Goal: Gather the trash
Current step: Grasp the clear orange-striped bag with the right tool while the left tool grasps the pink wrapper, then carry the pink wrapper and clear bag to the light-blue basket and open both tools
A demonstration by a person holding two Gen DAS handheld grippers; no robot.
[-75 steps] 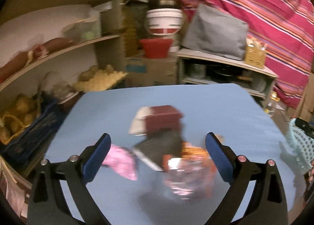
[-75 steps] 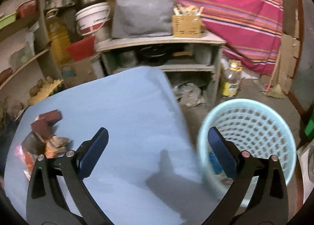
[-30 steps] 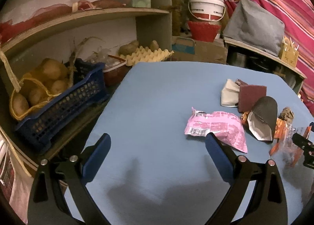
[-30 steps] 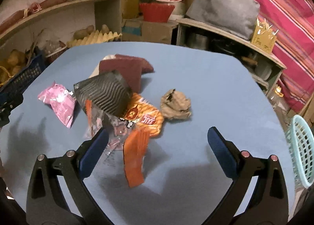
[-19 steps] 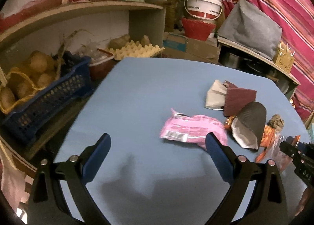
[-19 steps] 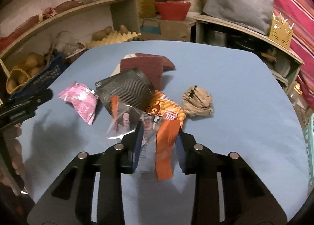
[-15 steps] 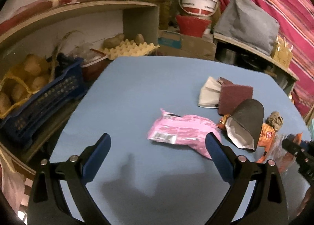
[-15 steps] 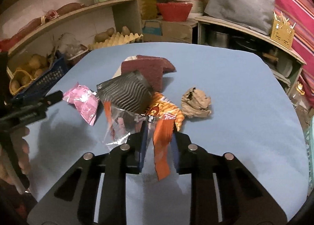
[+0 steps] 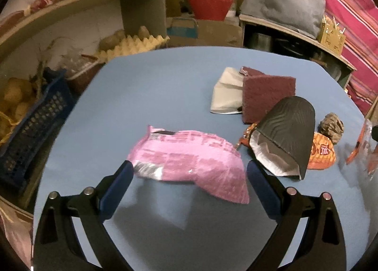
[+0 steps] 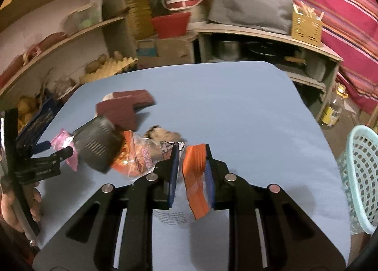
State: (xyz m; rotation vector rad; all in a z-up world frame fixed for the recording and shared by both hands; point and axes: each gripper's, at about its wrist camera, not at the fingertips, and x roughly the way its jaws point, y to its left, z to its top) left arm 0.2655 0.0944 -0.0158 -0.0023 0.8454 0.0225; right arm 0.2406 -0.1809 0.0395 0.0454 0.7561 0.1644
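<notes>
trash sits in a pile on the blue table. the right gripper has its jaws pressed on an orange and clear wrapper, and the wrapper hangs between them. the left gripper has its jaws spread wide, one on each side of a pink wrapper that lies flat on the table. beside it are a black pouch, a dark red pad and a brown paper ball. a light green basket stands by the table's right edge.
</notes>
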